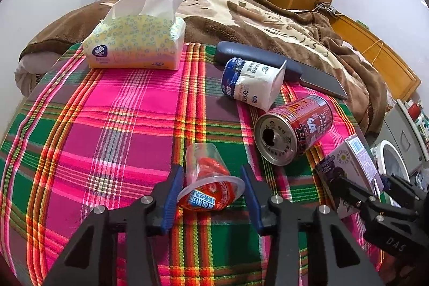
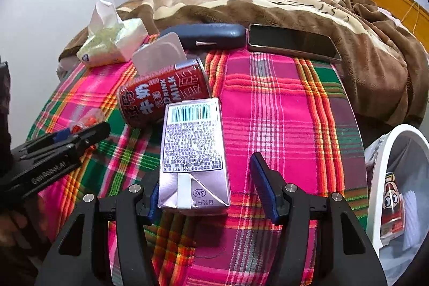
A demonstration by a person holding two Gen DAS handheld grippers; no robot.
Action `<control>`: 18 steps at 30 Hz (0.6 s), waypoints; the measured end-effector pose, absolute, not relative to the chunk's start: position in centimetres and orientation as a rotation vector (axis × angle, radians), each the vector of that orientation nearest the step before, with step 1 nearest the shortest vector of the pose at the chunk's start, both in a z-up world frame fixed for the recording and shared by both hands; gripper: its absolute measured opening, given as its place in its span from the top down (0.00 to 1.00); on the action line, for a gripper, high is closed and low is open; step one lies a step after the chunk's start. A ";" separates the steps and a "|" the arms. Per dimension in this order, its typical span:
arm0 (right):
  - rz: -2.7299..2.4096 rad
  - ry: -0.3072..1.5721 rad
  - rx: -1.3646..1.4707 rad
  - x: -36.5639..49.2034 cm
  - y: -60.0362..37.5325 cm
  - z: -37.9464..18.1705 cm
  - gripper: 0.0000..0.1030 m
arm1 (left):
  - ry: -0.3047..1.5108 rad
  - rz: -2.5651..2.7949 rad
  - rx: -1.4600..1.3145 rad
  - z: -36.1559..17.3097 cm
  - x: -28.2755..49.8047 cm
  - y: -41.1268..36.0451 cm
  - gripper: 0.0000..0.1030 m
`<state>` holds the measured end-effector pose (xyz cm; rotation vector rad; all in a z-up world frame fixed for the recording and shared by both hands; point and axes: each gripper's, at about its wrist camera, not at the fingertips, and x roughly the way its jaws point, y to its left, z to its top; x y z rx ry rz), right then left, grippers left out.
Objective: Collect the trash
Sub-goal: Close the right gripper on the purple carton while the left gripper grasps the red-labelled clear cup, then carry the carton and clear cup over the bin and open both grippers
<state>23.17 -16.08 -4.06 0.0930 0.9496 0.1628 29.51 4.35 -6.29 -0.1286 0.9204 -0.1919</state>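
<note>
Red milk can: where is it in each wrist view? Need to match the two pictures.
Left wrist: red milk can lies on its side right of centre, open top facing the camera, beyond the purple carton.
Right wrist: red milk can lies left of centre, side label showing, just behind the purple carton.
Shared landmark: tissue pack, far left on the plaid cloth.
</note>
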 end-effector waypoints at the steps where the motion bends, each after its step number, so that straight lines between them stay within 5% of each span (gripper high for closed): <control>1: 0.168 0.942 0.092 23.0 -16.1 -4.0 0.47 | 0.916 -0.195 -0.126 -6.2 29.4 4.2 0.57; 2: 0.171 0.937 0.090 22.9 -16.0 -4.0 0.63 | 0.910 -0.198 -0.122 -6.1 29.3 4.1 0.57; 18: 0.156 0.900 0.119 20.8 -17.5 -2.6 0.62 | 0.854 -0.237 -0.085 -2.7 25.0 2.3 0.57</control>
